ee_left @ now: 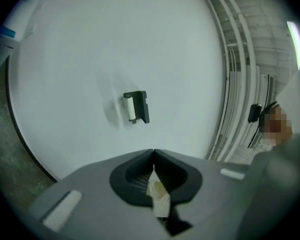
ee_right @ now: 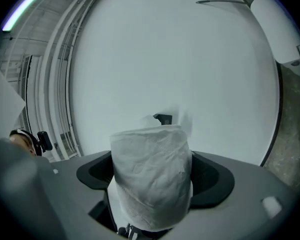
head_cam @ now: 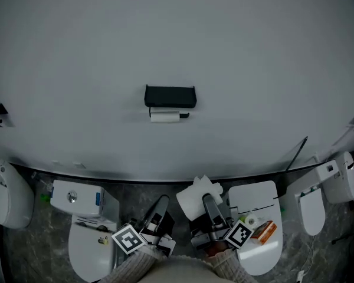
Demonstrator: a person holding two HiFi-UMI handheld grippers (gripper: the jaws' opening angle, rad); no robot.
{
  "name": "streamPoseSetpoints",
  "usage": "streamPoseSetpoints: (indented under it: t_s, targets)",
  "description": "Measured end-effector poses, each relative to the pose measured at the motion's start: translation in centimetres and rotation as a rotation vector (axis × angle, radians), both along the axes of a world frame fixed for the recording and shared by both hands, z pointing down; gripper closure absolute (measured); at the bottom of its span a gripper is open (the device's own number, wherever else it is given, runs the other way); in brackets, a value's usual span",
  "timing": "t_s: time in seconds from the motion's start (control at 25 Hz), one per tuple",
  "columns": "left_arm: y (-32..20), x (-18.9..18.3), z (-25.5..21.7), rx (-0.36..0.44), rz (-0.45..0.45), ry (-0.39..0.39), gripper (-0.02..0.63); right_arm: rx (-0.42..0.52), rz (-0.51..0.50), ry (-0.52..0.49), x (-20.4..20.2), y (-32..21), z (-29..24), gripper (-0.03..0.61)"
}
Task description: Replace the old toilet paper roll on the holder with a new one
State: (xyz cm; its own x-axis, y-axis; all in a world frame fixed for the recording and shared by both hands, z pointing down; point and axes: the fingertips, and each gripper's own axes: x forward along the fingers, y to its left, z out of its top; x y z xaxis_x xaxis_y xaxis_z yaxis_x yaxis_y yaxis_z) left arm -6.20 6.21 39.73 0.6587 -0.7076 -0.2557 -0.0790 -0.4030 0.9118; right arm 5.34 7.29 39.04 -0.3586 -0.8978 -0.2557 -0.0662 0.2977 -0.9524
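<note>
Grey left gripper (ee_left: 153, 154), right gripper (ee_right: 155, 164), marker cubes (head_cam: 130, 239), ribbed sleeves (head_cam: 133, 265).

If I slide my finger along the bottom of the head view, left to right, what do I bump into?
Rounded white fixture → white toilet tank with blue label → left gripper pinching a pale paper scrap → white toilet paper roll → small orange box → white toilet at far right.
</note>
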Motion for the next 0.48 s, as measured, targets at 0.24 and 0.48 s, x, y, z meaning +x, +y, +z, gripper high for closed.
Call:
streamPoseSetpoints:
  t_s: [0.24,0.48]
  targets:
    - [-8.9,-0.8,-1.0,0.015,0.034,0.005,0.607,0.003,0.043,-0.011,-0.3,-8.4,-0.7,0.135]
    - [-13.6,0.1,-0.7,0.002,0.082,0.007,0.607,-0.027,0.085,-0.016,0.3,-12.1,-0.1,0.133]
